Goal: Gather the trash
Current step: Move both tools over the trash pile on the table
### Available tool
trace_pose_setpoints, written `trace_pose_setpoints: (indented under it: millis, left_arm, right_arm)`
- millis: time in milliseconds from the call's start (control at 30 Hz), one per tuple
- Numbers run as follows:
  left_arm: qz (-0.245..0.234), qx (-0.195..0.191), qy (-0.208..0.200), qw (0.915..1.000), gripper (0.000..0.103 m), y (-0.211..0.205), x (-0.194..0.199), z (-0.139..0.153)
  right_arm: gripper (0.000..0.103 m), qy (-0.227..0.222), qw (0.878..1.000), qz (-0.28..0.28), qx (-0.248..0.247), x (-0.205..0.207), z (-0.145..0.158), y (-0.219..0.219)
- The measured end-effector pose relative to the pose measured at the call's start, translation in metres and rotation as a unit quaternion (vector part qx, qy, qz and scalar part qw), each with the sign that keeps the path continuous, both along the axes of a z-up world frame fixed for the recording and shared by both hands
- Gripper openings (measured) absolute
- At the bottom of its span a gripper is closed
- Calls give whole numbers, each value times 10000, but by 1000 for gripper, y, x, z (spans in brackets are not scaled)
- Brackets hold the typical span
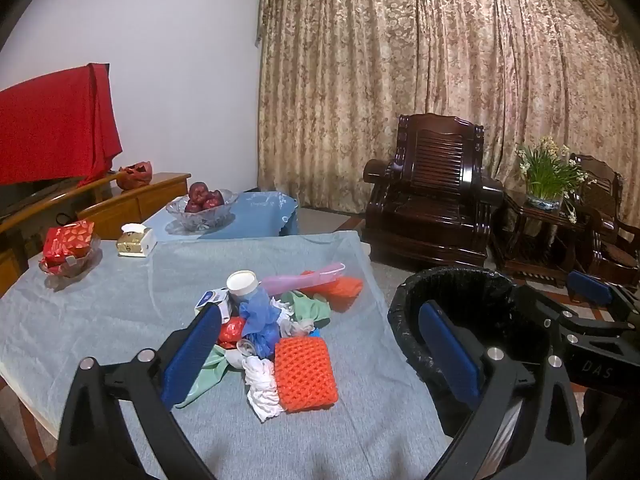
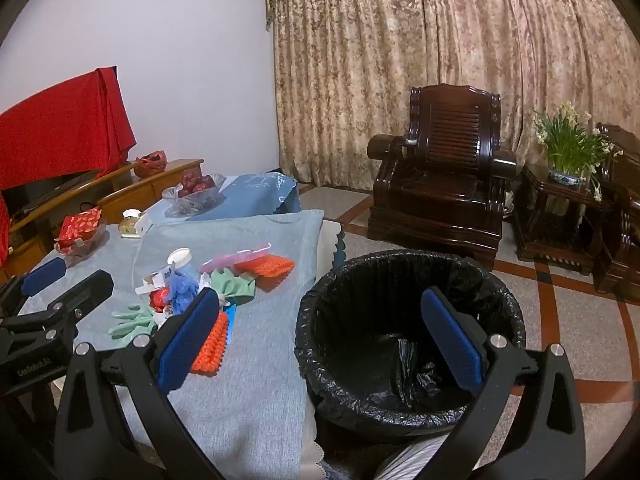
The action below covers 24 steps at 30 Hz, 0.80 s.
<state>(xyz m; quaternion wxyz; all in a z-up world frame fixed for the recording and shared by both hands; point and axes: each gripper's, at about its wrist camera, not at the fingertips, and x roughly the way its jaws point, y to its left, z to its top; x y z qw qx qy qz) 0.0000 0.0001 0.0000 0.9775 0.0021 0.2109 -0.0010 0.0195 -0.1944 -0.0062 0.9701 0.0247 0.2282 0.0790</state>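
A heap of trash (image 1: 276, 320) lies on the grey-blue tablecloth (image 1: 120, 312): an orange foam net (image 1: 305, 374), crumpled white paper (image 1: 262, 386), blue plastic (image 1: 258, 316), a white-capped bottle (image 1: 242, 283), a green glove (image 2: 134, 320) and a pink strip (image 1: 304, 278). The heap also shows in the right wrist view (image 2: 200, 284). A bin with a black liner (image 2: 408, 340) stands right of the table. My left gripper (image 1: 320, 344) is open and empty, just short of the heap. My right gripper (image 2: 320, 328) is open and empty above the bin's near rim.
A glass bowl of red apples (image 1: 202, 204), a small white box (image 1: 136, 242) and a dish with a red packet (image 1: 68, 250) sit at the table's far side. A dark wooden armchair (image 1: 432, 200) and a side table with a flower pot (image 1: 546, 184) stand beyond the bin.
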Motion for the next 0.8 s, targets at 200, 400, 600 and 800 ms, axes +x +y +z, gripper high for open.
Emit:
trace_pose_setpoints:
  millis: [200,400,600,800]
  left_arm:
    - [8,-3,19,10000,97,0,0,0]
    - [5,-11,34,10000,97,0,0,0]
    - [74,-1,55,10000,97,4,2,-2]
    - [373,75,50,9993,97,30,13,-12]
  right_arm:
    - [98,10,10000,3,9,0,0,-1]
    - [98,34,10000,37,6,5,-5,3]
    - [98,112,9999,126,-11,9,-16,15]
    - [98,182,9993,329,19,20,-20,31]
